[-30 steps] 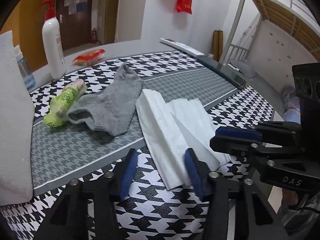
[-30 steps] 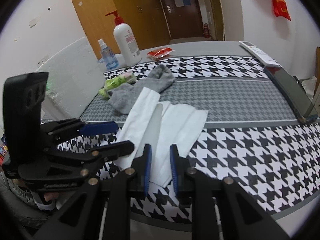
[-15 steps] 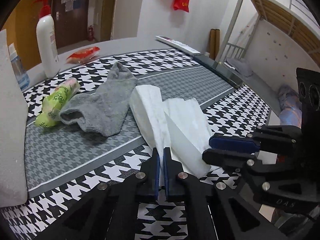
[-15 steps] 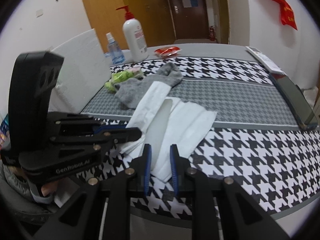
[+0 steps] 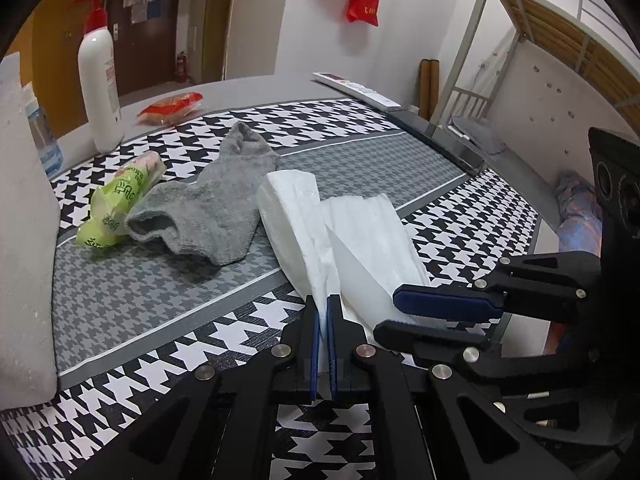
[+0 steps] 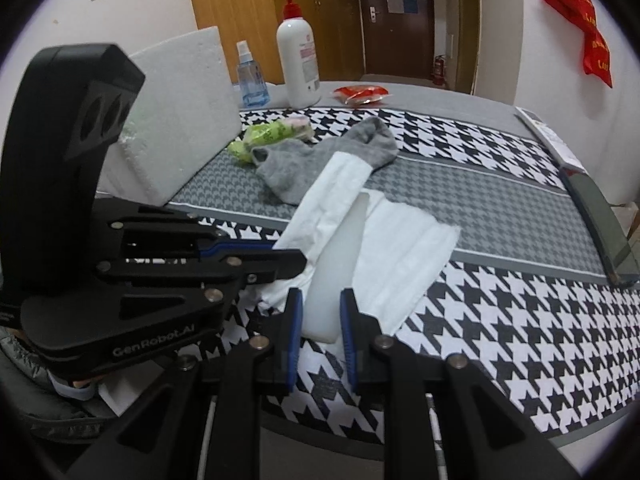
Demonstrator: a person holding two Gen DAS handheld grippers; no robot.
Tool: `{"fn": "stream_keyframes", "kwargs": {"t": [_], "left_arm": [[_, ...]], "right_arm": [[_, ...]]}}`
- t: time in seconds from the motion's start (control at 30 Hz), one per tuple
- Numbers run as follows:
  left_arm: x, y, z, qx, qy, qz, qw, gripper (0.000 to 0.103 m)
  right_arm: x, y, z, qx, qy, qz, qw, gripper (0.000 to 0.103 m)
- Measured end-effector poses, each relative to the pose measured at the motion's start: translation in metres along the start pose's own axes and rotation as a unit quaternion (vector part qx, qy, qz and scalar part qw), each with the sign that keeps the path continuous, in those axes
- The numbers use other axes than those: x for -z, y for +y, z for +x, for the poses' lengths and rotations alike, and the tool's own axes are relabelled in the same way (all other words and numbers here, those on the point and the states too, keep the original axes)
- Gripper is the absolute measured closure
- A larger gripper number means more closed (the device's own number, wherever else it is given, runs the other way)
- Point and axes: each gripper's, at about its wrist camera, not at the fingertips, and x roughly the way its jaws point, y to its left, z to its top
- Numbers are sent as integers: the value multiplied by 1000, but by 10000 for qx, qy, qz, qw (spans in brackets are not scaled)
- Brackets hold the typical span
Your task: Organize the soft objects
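A white tissue sheet (image 5: 372, 236) lies on the houndstooth tablecloth (image 5: 472, 216), with a folded strip running toward a grey sock (image 5: 216, 208). My left gripper (image 5: 322, 312) is shut on the near end of the tissue strip and lifts it a little. My right gripper (image 6: 318, 310) is shut on a stiff white fold of the same tissue (image 6: 384, 248); it shows from the side in the left wrist view (image 5: 424, 312). A green tissue packet (image 5: 120, 196) lies left of the sock (image 6: 320, 160).
A white foam block (image 6: 176, 120) stands at the left. A pump bottle (image 6: 298, 64), a blue spray bottle (image 6: 250, 78) and a red snack packet (image 6: 362, 94) are at the back. A dark phone-like slab (image 6: 600, 216) lies at the right table edge.
My left gripper went from open over the tissue's near end to shut on it. Both grippers have risen slightly with the tissue. The right gripper has stayed shut on its fold.
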Motion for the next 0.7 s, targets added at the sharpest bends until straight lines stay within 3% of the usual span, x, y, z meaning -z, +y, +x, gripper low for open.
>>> {"fn": "stream_keyframes", "kwargs": {"t": [0.17,0.27,0.37,0.7], "left_arm": [[1,3,-2,55,3,-32,10000,99],[1,4,-3,84,6,-56,9999,99],[1,5,-3,105,9,-63,9999,99],[2,10,-16,-135,-130,-44,9998,99]], "right_arm": [[-2,7,5,134,79,-94,9998,65],[-3,8,8,204,108,-104,9997,66],[-4,6,8,256,126,-39,9996,77],[-6,-10,-13,299,-84,274,9991,84]]}}
